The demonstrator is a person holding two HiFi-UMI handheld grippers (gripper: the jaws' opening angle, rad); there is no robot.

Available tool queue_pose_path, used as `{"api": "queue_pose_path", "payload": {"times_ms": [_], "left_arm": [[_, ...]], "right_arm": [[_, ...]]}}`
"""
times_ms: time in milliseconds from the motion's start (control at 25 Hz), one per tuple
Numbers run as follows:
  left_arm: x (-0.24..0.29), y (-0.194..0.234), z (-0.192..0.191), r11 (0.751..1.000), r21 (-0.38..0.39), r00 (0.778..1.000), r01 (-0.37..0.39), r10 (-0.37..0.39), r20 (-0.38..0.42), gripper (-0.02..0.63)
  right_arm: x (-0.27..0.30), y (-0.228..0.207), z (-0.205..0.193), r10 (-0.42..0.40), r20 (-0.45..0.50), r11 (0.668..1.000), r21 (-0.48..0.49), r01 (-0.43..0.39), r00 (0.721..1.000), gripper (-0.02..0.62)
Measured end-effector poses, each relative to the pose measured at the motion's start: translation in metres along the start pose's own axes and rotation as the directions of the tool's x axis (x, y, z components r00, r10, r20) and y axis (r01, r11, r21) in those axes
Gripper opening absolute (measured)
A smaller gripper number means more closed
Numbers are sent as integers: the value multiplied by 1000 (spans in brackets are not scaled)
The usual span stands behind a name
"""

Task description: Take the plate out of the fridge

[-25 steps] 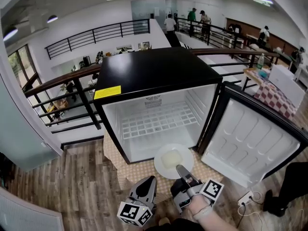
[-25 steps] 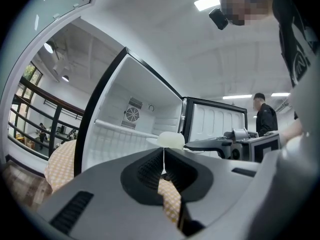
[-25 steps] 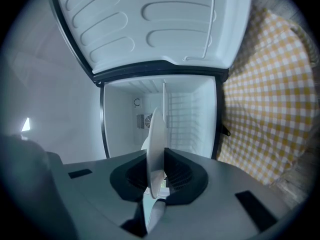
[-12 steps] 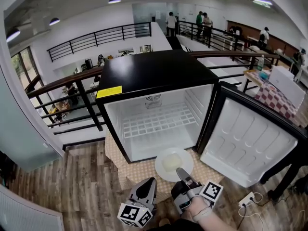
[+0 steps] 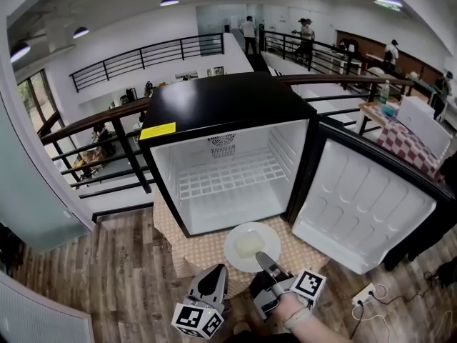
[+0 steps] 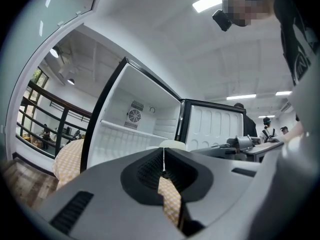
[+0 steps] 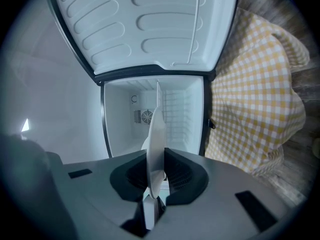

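A white plate [image 5: 251, 246] with a pale food piece on it hangs in front of the open black mini fridge [image 5: 228, 152], over the yellow checked cloth [image 5: 207, 252]. My right gripper [image 5: 265, 265] is shut on the plate's near rim; in the right gripper view the plate [image 7: 156, 149] shows edge-on between the jaws [image 7: 154, 184]. My left gripper [image 5: 211, 283] is low and to the left of the plate, shut with nothing in it. In the left gripper view its jaws [image 6: 163, 165] meet, with the plate [image 6: 171, 144] beyond them.
The fridge door [image 5: 368, 206] stands wide open to the right. Inside is a bare white wire shelf [image 5: 232, 176]. Wooden floor [image 5: 100, 277] surrounds the cloth. A railing [image 5: 93, 131] runs behind the fridge, and a white power strip [image 5: 363, 295] lies at the lower right.
The plate, held by my right gripper, has drifted slightly left and nearer to me, away from the fridge opening. The left gripper has stayed about where it was.
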State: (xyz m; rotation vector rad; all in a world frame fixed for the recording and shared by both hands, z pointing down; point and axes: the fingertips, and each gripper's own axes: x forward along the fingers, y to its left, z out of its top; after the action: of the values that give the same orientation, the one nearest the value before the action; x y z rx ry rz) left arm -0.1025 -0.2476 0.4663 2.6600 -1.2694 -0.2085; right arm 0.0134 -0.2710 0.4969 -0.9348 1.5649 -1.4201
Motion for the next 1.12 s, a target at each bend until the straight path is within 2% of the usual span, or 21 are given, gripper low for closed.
{"api": "queue_pose_path", "payload": {"times_ms": [320,1120], "left_arm": [[-13,-26,-5,1000,-14,1000,-14,14,-2,14],[-72,-87,-17,999,7,999,-34,33,5,14]], "right_arm": [[-33,-4,-2,-24,-24,1000,4,24,999,57],[-111,-1,-31,4,-65,1000,14,-3,998,57]]}}
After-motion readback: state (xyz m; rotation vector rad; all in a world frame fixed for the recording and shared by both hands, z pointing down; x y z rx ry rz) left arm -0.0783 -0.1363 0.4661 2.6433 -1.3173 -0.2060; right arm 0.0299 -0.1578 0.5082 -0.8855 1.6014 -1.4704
